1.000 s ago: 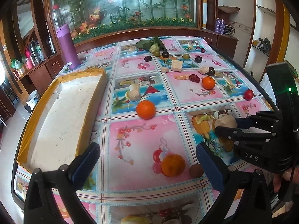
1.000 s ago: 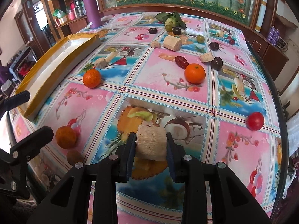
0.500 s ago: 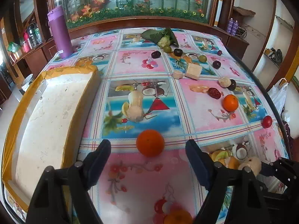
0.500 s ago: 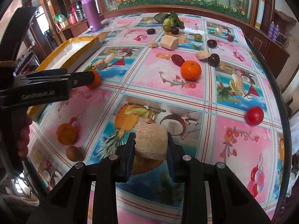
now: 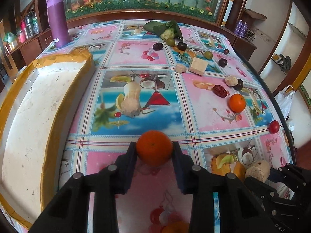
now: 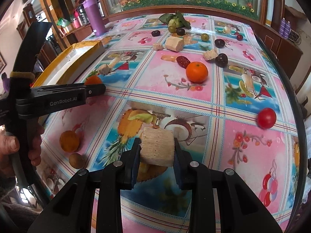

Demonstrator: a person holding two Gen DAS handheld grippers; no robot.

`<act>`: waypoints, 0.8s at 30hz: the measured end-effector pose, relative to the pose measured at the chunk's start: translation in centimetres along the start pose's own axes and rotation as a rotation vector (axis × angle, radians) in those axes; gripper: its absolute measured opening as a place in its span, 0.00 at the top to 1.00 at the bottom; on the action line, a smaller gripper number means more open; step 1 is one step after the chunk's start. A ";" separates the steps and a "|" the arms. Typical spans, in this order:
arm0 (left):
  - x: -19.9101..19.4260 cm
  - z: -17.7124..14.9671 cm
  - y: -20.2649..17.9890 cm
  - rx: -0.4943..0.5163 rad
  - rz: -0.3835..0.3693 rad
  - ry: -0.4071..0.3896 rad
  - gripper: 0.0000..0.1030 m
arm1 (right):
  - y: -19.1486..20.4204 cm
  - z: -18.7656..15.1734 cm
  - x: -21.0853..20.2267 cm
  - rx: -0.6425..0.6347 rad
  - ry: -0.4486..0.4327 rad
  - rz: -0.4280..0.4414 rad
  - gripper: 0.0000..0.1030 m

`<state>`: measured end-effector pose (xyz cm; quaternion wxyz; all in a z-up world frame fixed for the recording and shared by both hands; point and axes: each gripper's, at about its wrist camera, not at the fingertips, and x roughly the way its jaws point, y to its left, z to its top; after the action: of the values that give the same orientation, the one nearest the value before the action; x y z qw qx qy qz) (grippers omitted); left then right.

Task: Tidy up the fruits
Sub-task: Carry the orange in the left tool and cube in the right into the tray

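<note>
An orange (image 5: pixel 153 153) sits on the fruit-print tablecloth between the fingers of my left gripper (image 5: pixel 154 145). The jaws are closing and both pads touch its sides. From the right wrist view the left gripper (image 6: pixel 95 89) shows side-on, with the orange (image 6: pixel 93 80) half hidden behind it. My right gripper (image 6: pixel 157 151) is shut on a pale ribbed chunk (image 6: pixel 156 139), held just above the cloth. That chunk (image 5: pixel 257 170) also shows at the lower right of the left wrist view. A white foam tray (image 5: pixel 29 116) with a yellow taped rim lies at the left.
A second orange (image 6: pixel 196 71), a red tomato (image 6: pixel 266 118), dark plums, green fruits and pale chunks lie further back. A dull orange fruit (image 6: pixel 69 141) and a brown one (image 6: pixel 76 160) lie near the front left. A purple bottle (image 5: pixel 58 19) stands at the back left. The table edge curves along the right.
My left gripper moved forward to the orange and its wide-open jaws closed onto it. The right gripper kept still with the pale chunk.
</note>
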<state>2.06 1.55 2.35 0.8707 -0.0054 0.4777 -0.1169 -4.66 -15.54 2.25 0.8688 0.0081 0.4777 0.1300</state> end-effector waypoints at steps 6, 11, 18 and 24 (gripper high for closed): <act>-2.1 -0.7 0.0 -0.012 -0.038 -0.022 0.63 | -0.1 0.6 -0.6 0.008 -0.018 0.020 0.72; -3.8 -1.1 0.5 -0.004 -0.035 -0.046 0.63 | 0.3 1.1 -0.1 -0.005 -0.021 0.014 0.72; -5.4 -1.3 2.9 -0.018 -0.034 -0.078 0.63 | 2.6 3.0 0.0 -0.024 -0.040 0.022 0.72; -6.6 -1.2 6.3 -0.065 -0.013 -0.104 0.63 | 5.9 5.3 0.6 -0.065 -0.051 0.056 0.72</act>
<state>-1.11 9.13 6.39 0.8929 -0.0429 0.4354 -0.1066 -1.25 -9.12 5.49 0.8765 -0.0032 0.4505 0.1695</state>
